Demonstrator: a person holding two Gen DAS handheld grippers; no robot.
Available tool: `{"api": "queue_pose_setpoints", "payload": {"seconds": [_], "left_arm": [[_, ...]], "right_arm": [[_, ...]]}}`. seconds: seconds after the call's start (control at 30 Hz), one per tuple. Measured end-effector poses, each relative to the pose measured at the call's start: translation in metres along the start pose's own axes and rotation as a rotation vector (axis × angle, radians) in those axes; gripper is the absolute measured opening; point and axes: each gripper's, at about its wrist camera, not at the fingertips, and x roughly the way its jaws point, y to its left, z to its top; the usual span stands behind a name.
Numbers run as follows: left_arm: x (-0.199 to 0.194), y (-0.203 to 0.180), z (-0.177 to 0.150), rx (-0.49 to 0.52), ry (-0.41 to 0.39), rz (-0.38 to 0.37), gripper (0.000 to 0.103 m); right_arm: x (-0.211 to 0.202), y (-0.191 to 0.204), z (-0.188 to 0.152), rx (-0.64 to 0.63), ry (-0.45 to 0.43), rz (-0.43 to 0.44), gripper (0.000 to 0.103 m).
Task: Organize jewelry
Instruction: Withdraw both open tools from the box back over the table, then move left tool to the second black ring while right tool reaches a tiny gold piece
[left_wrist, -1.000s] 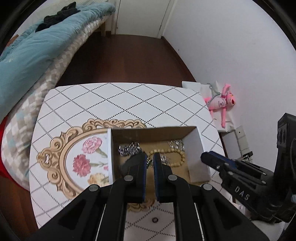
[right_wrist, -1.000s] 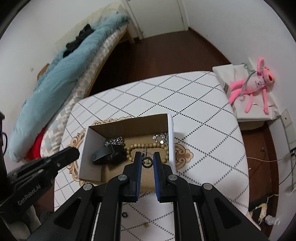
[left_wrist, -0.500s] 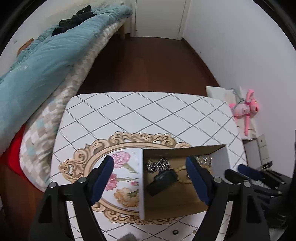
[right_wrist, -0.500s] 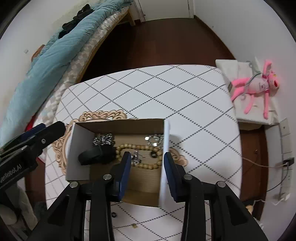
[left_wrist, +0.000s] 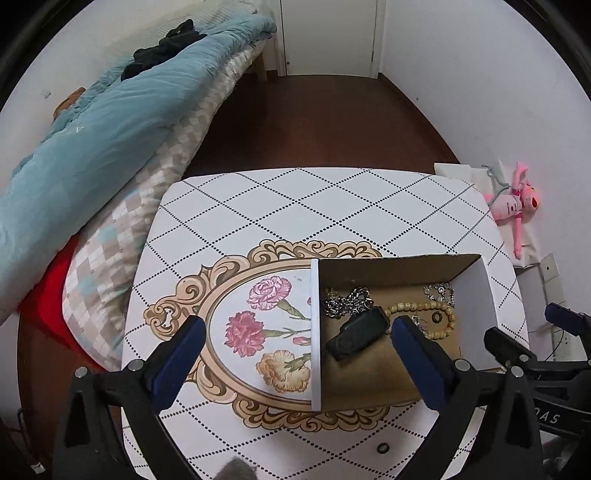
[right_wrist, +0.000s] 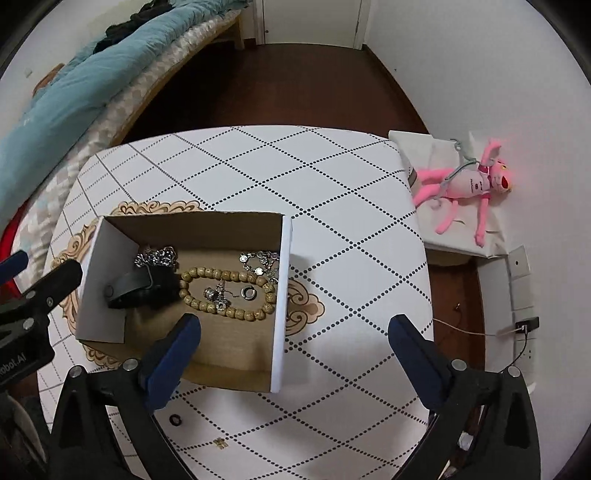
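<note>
With most pieces already in the cardboard box (right_wrist: 282, 295), I hold both grippers (left_wrist: 295, 332) (right_wrist: 293, 330) wide and empty, jaws just opened; a small ring (right_wrist: 173, 420) and a gold bit (right_wrist: 219, 442) remain on the table (right_wrist: 332, 177).

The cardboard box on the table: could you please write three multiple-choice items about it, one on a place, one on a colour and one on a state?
1. Where does the bead bracelet lie?
A. inside the cardboard box
B. on the table outside the box
C. on the bed

2. What colour is the plush toy beside the table?
A. green
B. pink
C. yellow

3. How do the jaws of the right gripper stand?
A. shut on the bead bracelet
B. shut with nothing between them
C. wide open, holding nothing

Answers: 1 A, the beads form a loop on the box floor, next to a black strap and silver chains. 2 B, its body and limbs are bright pink. 3 C, the two blue pads stand far apart, having just opened, with no jewelry pressed between them.
</note>
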Motion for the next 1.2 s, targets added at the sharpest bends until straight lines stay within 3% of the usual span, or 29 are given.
{"api": "queue_pose_setpoints", "payload": {"seconds": [0.33,0.63,0.73,0.83,0.9,1.0,1.07,1.13,1.17,1.2], "left_arm": [[-0.031,0.007,-0.035,-0.01,-0.028,0.061,0.103],[0.002,0.016,-0.127,-0.01,0.138,0.096,0.103],[0.015,0.022,-0.149,-0.031,0.186,0.096,0.103],[0.021,0.025,-0.161,-0.047,0.197,0.108,0.103],[0.023,0.025,-0.164,-0.045,0.196,0.117,0.103],[0.025,0.026,-0.166,-0.044,0.197,0.119,0.103],[0.026,0.025,-0.167,-0.044,0.199,0.118,0.103],[0.028,0.027,-0.167,-0.043,0.199,0.118,0.103],[0.028,0.026,-0.167,-0.041,0.198,0.121,0.103],[0.028,0.026,-0.167,-0.041,0.196,0.119,0.103]], "right_arm": [[-0.04,-0.002,-0.028,0.036,-0.073,0.014,0.103],[-0.014,0.015,-0.109,0.037,-0.018,0.097,0.101],[0.0,0.024,-0.127,0.029,-0.007,0.143,0.077],[0.013,0.033,-0.138,0.014,0.005,0.191,0.072],[0.02,0.04,-0.145,-0.01,0.004,0.198,0.062],[0.029,0.048,-0.154,-0.029,0.009,0.182,0.046],[0.027,0.054,-0.158,-0.057,-0.027,0.144,0.04],[0.028,0.06,-0.162,-0.081,-0.048,0.096,0.027],[0.028,0.063,-0.163,-0.09,-0.056,0.082,0.009],[0.028,0.064,-0.162,-0.098,-0.059,0.074,0.008]]}}
